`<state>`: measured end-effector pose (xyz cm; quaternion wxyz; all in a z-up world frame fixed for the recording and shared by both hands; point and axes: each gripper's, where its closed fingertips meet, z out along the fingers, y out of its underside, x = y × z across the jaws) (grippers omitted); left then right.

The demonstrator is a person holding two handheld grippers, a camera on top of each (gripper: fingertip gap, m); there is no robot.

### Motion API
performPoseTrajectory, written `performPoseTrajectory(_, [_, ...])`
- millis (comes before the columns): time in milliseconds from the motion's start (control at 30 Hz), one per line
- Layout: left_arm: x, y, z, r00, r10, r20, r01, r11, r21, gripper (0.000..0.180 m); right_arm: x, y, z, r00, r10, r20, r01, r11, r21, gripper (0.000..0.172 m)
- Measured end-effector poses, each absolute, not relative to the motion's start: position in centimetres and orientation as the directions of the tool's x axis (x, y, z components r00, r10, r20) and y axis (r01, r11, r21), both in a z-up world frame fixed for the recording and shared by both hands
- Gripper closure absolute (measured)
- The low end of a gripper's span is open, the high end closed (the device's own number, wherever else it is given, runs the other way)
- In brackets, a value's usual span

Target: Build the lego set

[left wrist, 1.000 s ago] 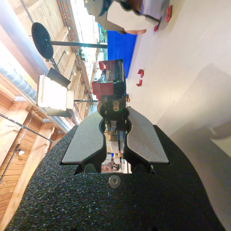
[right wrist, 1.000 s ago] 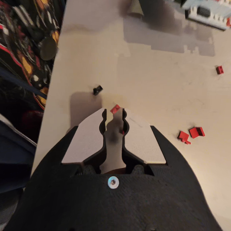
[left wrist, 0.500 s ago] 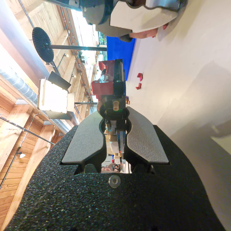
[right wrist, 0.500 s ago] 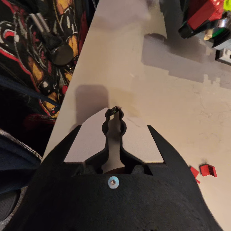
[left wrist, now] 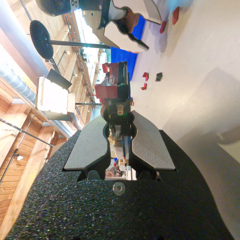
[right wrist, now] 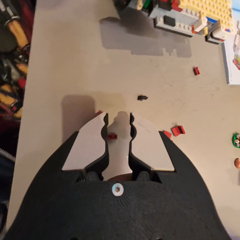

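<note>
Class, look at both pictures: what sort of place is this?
Probably a studio or workshop loft: wooden plank ceiling, bright panel light on a stand, pale worktable strewn with small red toy bricks.

My left gripper [left wrist: 118, 116] is clamped on a brick model [left wrist: 114, 90] held off the table [left wrist: 194, 90]. My right gripper [right wrist: 118, 114] hangs parted above the table, one small brick [right wrist: 112, 136] lying below between its fingers, another [right wrist: 142, 97] ahead to the right, two [right wrist: 178, 130] more beside its right finger.
</note>
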<state>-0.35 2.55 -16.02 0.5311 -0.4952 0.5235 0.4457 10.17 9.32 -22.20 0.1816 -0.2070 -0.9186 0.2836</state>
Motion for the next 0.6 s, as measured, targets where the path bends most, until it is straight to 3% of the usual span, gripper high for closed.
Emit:
performPoseTrajectory(300, [-0.1,2.7,-16.4,0.000,-0.050,-0.999,-0.993,0.118,-0.006,0.152,12.2,8.5,-24.1,-0.965,0.244,0.095,0.158,0.832,-0.532,0.141])
performPoseTrajectory(600, [-0.3,2.7,-16.5,-0.018,-0.055,-0.998,-0.993,0.118,0.011,0.152,10.8,7.5,-24.2,-0.951,0.276,0.138,0.173,0.849,-0.500,0.146])
